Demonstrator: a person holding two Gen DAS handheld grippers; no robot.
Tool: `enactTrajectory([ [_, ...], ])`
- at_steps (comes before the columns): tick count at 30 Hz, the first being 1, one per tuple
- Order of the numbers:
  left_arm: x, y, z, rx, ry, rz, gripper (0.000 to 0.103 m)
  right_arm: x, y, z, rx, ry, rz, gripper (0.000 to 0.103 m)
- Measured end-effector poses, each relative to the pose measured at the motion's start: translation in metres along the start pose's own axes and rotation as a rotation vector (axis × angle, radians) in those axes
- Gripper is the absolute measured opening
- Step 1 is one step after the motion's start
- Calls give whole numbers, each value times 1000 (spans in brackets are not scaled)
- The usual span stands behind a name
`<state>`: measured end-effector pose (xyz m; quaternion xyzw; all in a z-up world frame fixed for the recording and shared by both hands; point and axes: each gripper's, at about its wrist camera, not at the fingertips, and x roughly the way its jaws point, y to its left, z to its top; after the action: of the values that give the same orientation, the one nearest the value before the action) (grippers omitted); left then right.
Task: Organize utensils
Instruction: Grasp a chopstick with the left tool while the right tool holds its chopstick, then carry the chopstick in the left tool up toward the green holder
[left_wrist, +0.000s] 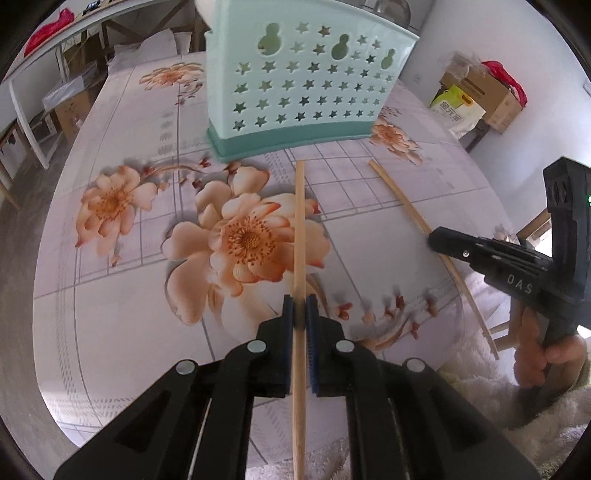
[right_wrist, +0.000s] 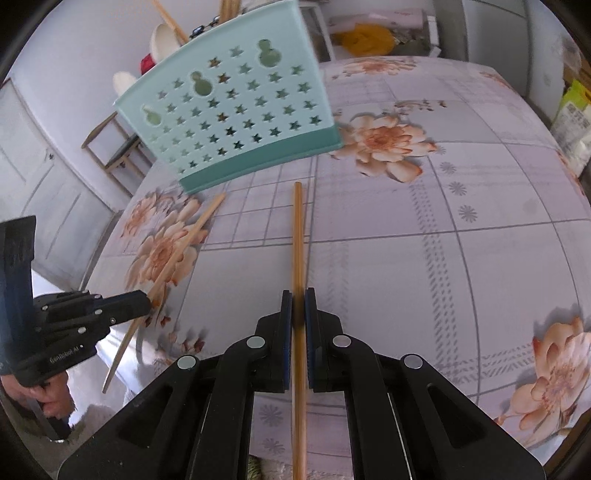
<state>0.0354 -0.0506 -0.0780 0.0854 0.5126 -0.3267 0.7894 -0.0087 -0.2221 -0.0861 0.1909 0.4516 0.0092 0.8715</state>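
In the left wrist view, the left claw (left_wrist: 300, 312) is squeezing a chopstick (left_wrist: 300, 236). The stick is running straight ahead between the pads, and its far tip is pointing at the green holder (left_wrist: 295, 92). The holder is standing up near the far edge of the flowery surface (left_wrist: 110, 295), right in front of this claw. Off to the right, the right claw (left_wrist: 434, 240) is clamping a second chopstick (left_wrist: 402, 199), which is slanting toward the holder too. That one is close to the near right edge of the surface.

In the right wrist view, the right claw (right_wrist: 298, 308) is pinching its chopstick (right_wrist: 297, 240) tight. The stick is lying straight out in front, with its tip aiming just to the right of the holder's (right_wrist: 236, 110) middle. The holder is ahead and a bit to the left. More sticks and spoons are poking out of its top. At the left, the left claw (right_wrist: 147, 301) is gripping its own stick (right_wrist: 177, 251), which looks a little nearer to the holder. I think both sticks need lifting up over the holder's top next.
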Motion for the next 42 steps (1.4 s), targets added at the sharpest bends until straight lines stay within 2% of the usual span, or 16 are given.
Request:
enactTrajectory([
  [2,1,1,4,-5,1,-2,8,1,1,1,-3,1,2,5],
  [6,7,-1,16,13,-4,9,23,2,-1,3,1,3,11,5],
  [11,20,-6,36,59,-13,35,25,2,-2,3,6,2,20,5],
  [21,42,-25,65,147,-78,181,24,1,-4,3,6,12,28,5],
  [23,44,-26,67,146,-89,188,20,1,-3,3,0,14,24,5],
  [25,45,-28,68,147,-96,198,10,1,-1,4,-12,19,15,5],
  [27,46,-31,68,147,-103,204,7,1,1,4,-26,27,6,5],
  [33,46,-35,65,153,-118,218,6,1,4,3,-52,49,-3,5],
  [37,47,-34,65,146,-121,214,6,4,4,10,-47,55,-6,13],
  [39,47,-35,64,148,-124,215,6,8,6,16,-54,51,-14,21],
  [42,47,-34,65,147,-123,212,6,13,9,23,-66,50,-27,23],
])
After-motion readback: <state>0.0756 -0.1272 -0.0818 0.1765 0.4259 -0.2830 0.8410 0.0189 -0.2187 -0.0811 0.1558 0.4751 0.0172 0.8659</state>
